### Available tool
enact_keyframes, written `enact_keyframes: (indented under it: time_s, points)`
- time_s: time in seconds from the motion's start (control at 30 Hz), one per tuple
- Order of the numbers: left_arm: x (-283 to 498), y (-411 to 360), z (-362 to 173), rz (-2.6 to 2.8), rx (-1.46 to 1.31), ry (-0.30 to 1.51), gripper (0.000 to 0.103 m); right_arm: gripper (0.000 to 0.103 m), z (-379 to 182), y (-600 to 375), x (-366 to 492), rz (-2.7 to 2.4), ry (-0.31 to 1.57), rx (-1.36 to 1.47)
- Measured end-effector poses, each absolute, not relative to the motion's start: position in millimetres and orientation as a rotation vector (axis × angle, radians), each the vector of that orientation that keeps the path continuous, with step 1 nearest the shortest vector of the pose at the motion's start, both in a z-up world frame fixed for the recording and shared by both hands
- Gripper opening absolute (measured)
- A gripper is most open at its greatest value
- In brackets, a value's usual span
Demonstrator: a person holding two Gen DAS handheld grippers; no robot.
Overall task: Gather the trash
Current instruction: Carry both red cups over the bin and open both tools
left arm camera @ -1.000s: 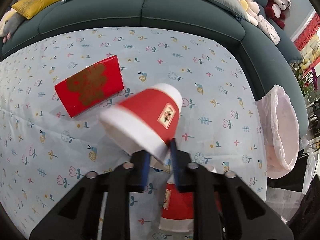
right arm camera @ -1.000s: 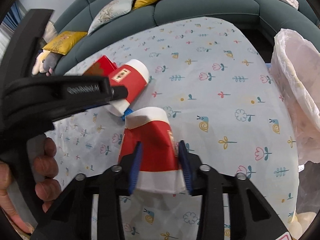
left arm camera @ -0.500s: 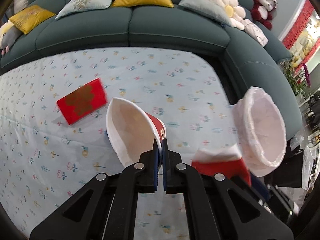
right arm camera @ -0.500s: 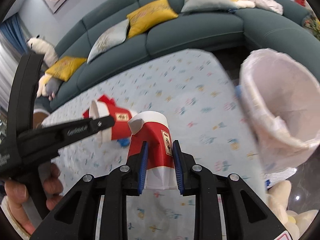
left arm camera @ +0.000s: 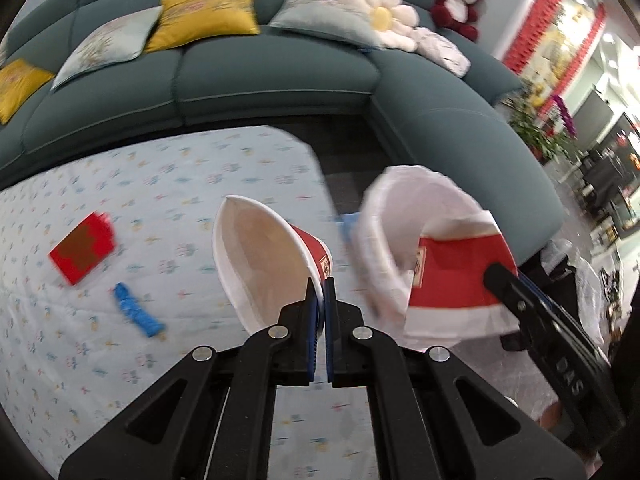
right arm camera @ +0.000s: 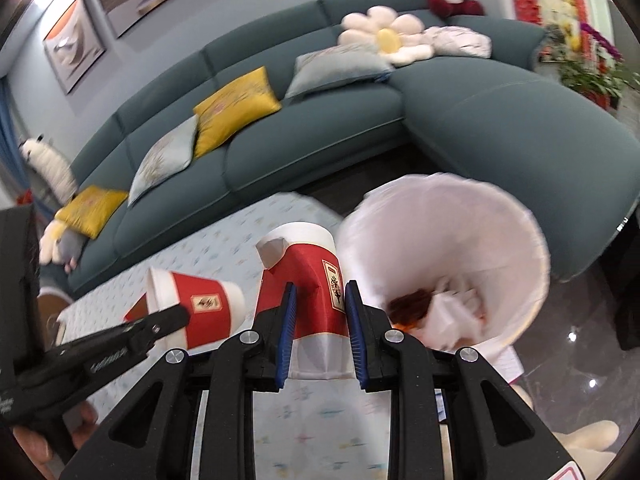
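Note:
My left gripper is shut on the rim of a red and white paper cup, whose mouth faces the camera. In the right wrist view that cup hangs from the left gripper above the table. A second, crumpled red and white paper cup is squeezed between the blue pads of my right gripper, beside the rim of the bin. The same crumpled cup sits in front of the white-lined trash bin in the left wrist view. The bin holds paper scraps.
A red packet and a blue wrapper lie on the flower-print tablecloth. A dark green corner sofa with cushions wraps behind the table and bin. A hand holds the left gripper.
Both grippers have risen and swung right from the table toward the bin, each carrying its cup. The left jaws closed tight on the cup rim. A blue wrapper now shows on the cloth.

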State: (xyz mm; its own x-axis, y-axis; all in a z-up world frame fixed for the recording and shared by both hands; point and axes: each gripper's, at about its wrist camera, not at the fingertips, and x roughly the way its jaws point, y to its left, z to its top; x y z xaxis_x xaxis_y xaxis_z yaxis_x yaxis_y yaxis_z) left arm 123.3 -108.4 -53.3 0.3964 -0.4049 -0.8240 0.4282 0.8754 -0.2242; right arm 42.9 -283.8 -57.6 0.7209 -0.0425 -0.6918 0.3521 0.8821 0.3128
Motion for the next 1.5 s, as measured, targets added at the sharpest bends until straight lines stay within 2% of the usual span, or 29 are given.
enact_keyframes:
  time_s: [0.37, 0.73, 1.5]
  points:
    - [103.9, -196.9, -44.4, -0.674, 0.12, 1.0, 0.003, 0.023, -56.0, -354.1, 17.3, -0.35, 0.705, 0.453]
    - [96.0, -245.0, -57.3, -0.727, 0.193, 1.004, 0.003, 0.023, -65.5, -391.1, 8.7, -0.396, 0.697, 0.484]
    - [101.1, -260.5, -64.4, -0.728, 0.19, 1.03, 0.004, 0.024, -74.3, -400.7, 16.6, -0.403, 0.701, 0.497]
